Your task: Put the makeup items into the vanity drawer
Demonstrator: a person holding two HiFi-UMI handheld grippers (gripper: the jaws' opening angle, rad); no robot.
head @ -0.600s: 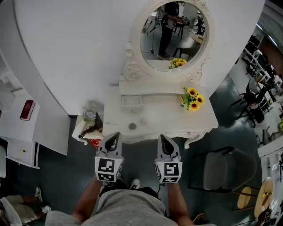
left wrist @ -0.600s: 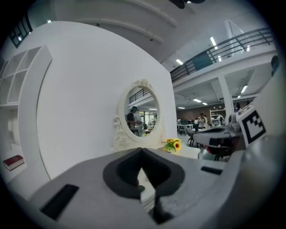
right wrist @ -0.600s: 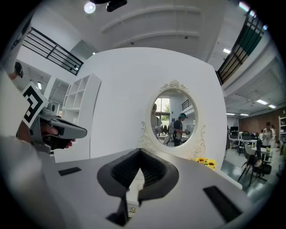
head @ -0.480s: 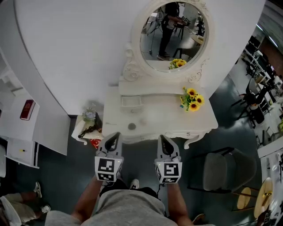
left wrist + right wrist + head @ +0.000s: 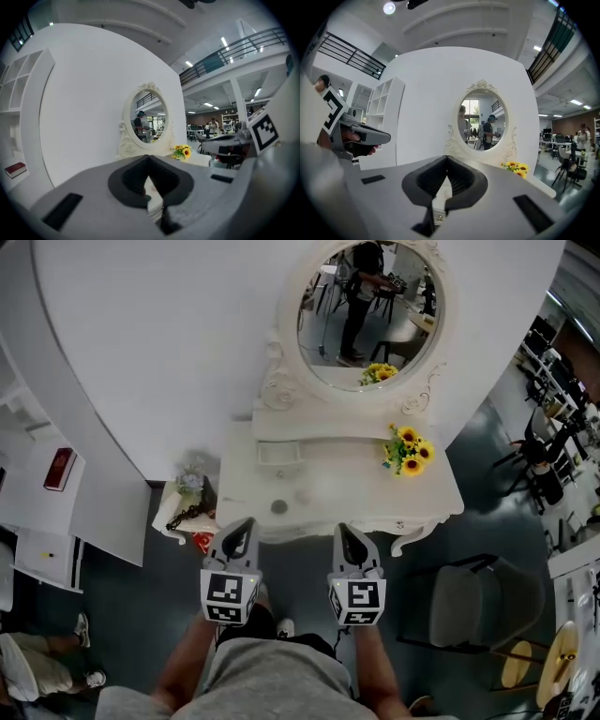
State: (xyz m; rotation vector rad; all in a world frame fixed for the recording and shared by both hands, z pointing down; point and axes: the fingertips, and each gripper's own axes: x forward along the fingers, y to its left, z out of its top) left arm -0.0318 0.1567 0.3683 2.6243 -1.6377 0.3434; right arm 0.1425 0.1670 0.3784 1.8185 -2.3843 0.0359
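Just off the front edge of the vanity (image 5: 375, 486), side by side: left gripper (image 5: 242, 529) and right gripper (image 5: 345, 532), both squeezed shut on nothing. Near that front edge, toward the left corner: small dark round makeup item (image 5: 279, 507).

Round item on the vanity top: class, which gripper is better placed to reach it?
Left, probably: the left gripper is nearer the round item than the right gripper. Both are shut and empty.

White vanity table (image 5: 328, 488): oval framed mirror (image 5: 370, 315) at back, yellow sunflower bunch (image 5: 408, 450) on right side. Grey padded chair (image 5: 478, 601) right of table.
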